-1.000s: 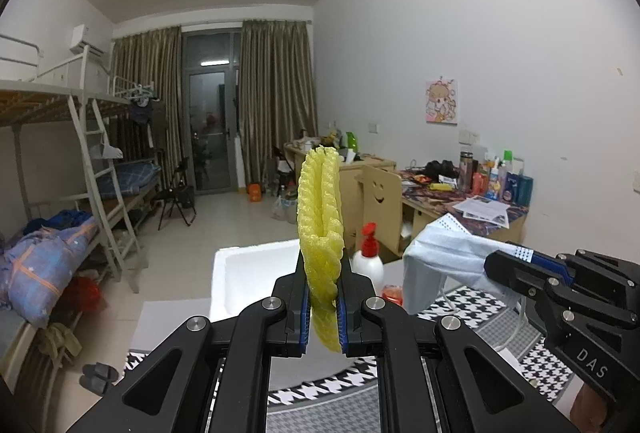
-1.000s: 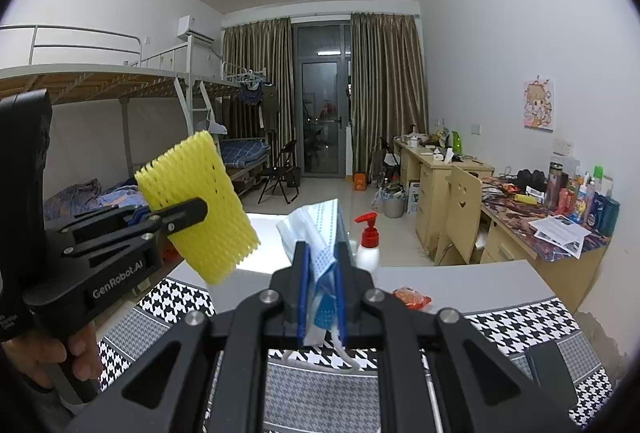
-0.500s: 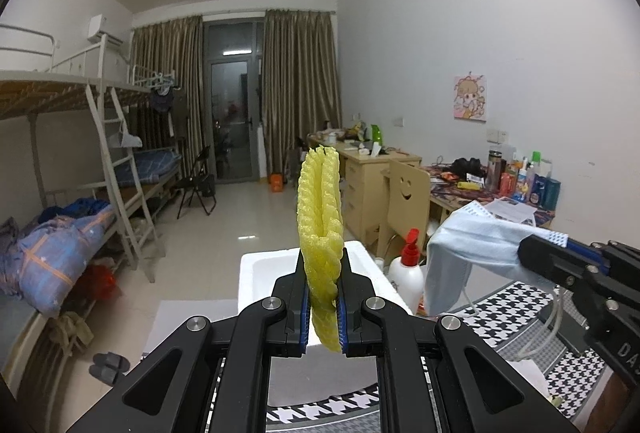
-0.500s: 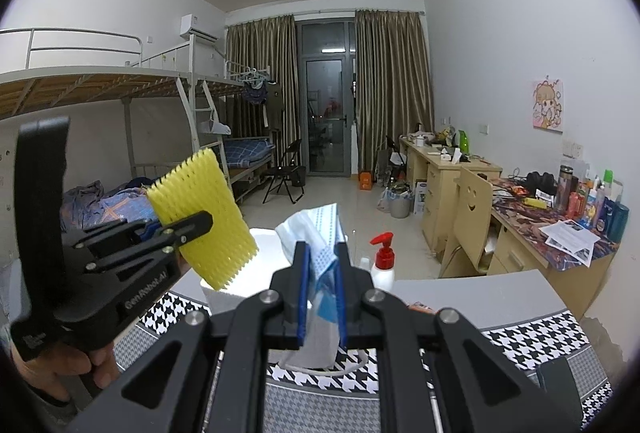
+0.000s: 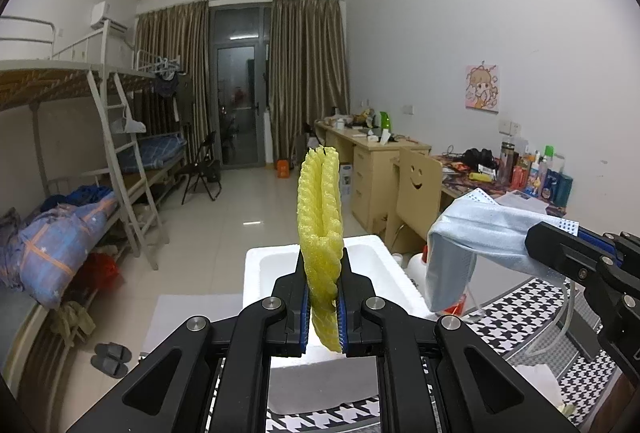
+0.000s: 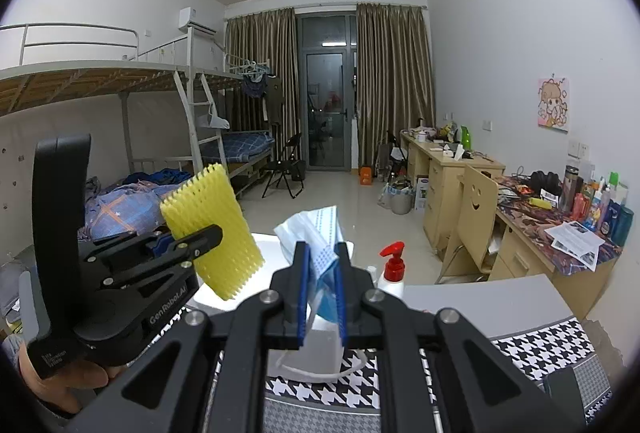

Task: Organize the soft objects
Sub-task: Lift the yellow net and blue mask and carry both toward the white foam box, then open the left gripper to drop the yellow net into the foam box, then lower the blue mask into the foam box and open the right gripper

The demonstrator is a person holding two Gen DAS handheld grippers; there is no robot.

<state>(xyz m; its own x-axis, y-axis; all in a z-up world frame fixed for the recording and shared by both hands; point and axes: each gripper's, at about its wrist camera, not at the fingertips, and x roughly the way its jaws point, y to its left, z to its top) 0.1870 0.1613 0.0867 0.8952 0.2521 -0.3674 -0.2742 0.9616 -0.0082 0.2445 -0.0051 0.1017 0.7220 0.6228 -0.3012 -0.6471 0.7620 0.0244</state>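
Observation:
My left gripper (image 5: 323,297) is shut on a yellow foam net sleeve (image 5: 320,225) and holds it upright above the white foam box (image 5: 376,265). It also shows in the right wrist view (image 6: 210,229), held by the left gripper (image 6: 200,239). My right gripper (image 6: 323,287) is shut on a light blue face mask (image 6: 316,233), which hangs from it to the right of the box in the left wrist view (image 5: 472,245); its ear loops dangle over the checked cloth.
The white foam box (image 6: 264,245) stands on a table with a black-and-white houndstooth cloth (image 5: 532,317). A white pump bottle with a red top (image 6: 392,269) stands beside the box. Desks, a chair (image 6: 474,217) and bunk beds lie beyond.
Both grippers have moved left and forward with their loads; the foam box now lies straight under the yellow sleeve, and the mask hangs closer to the box.

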